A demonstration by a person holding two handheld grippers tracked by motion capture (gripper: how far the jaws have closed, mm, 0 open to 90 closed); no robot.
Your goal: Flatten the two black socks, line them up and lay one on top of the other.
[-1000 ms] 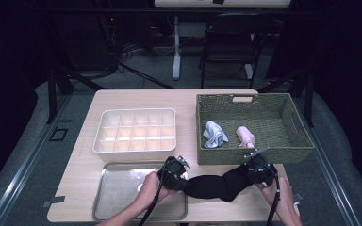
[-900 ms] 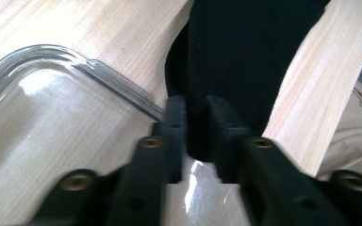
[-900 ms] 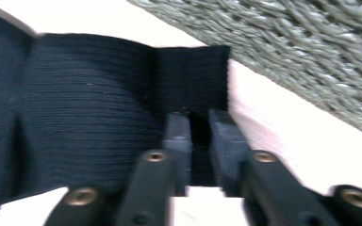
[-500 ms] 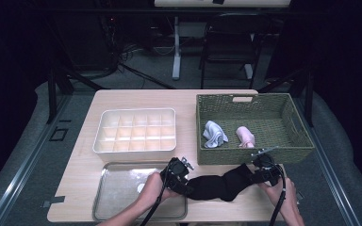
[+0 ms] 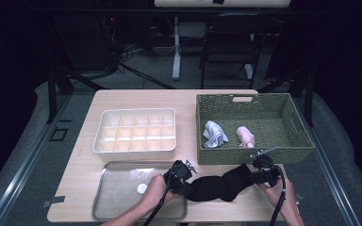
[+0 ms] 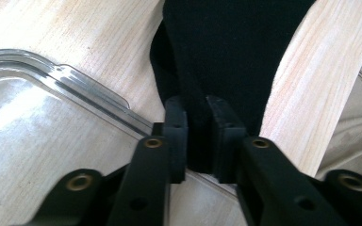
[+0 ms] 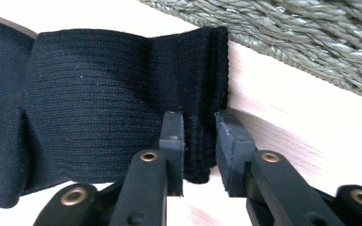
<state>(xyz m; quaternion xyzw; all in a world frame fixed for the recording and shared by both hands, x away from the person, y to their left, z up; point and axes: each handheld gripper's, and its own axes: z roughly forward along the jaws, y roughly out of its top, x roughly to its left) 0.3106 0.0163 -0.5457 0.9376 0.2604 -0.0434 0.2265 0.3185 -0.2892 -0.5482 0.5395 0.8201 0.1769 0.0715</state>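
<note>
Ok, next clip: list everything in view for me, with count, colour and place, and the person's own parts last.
black sock: one, black, stretched along the table's near edge between the two grippers
wicker basket: one, olive green, right half of the table
rolled cloth: one, pale blue-grey, inside the basket, left
rolled cloth, pink: one, pink, inside the basket, middle
divided tray: one, cream, many empty compartments, left of the basket
clear tray: one, transparent, near left corner, a small white disc in it
table: one, light wood
chair: one, dark, on the floor beyond the table
left gripper: black jaws clamped on the sock's left end
right gripper: black jaws clamped on the sock's ribbed cuff, next to the basket
hands: two, entering from the bottom edge
</note>
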